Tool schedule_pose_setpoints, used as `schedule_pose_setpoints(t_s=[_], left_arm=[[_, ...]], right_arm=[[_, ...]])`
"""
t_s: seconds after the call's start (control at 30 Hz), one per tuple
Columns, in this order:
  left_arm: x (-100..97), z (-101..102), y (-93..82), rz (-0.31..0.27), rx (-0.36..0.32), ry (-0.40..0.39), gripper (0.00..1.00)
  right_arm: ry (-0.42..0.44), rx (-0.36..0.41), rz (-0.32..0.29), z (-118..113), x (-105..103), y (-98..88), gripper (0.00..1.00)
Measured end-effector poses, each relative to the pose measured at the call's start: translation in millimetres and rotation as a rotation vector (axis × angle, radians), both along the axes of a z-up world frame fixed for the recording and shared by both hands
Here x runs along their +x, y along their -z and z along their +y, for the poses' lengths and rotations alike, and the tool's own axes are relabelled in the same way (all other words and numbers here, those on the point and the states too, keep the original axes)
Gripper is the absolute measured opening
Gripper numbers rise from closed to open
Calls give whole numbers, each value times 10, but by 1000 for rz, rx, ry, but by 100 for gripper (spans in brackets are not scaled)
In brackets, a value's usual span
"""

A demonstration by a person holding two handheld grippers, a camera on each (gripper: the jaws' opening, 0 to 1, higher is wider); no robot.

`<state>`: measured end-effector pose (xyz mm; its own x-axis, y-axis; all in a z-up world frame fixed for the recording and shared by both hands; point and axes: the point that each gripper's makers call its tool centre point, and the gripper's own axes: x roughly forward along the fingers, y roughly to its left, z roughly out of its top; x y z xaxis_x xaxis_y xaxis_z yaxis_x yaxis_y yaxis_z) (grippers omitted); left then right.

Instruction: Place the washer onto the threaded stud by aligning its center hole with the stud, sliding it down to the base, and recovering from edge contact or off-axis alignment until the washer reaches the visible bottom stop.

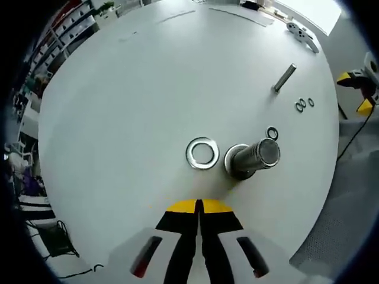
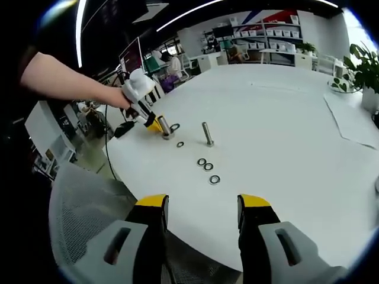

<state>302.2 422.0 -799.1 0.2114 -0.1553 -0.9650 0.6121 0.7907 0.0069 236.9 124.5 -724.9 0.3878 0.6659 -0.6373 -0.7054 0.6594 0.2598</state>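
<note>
A large shiny washer (image 1: 201,153) lies flat on the white table (image 1: 136,94), just left of the thick upright threaded stud (image 1: 254,158). My left gripper (image 1: 198,206) hovers close in front of both, its yellow-tipped jaws shut together with nothing between them. In the right gripper view a hand holds the left gripper (image 2: 155,124) beside the stud (image 2: 164,127), and the washer (image 2: 174,126) lies next to it. My right gripper (image 2: 204,204) stands open and empty at the near table edge, far from the stud; it also appears as the yellow-tipped right gripper (image 1: 355,89) at the far edge.
A small washer (image 1: 272,132) lies just beyond the stud. A slim bolt (image 1: 284,77) stands farther off, with small washers (image 1: 302,105) near it. A grey mesh chair (image 2: 89,195) sits below the table edge. Shelves and a plant (image 2: 361,71) lie beyond.
</note>
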Motion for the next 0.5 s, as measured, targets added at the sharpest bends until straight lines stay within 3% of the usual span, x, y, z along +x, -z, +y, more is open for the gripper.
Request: schedule_pose_setpoints(t_s=[0.5], left_arm=[[63,-4,-11,44,-16,-86,1]], right_arm=[[8,7,0,-14,12,-12,49]])
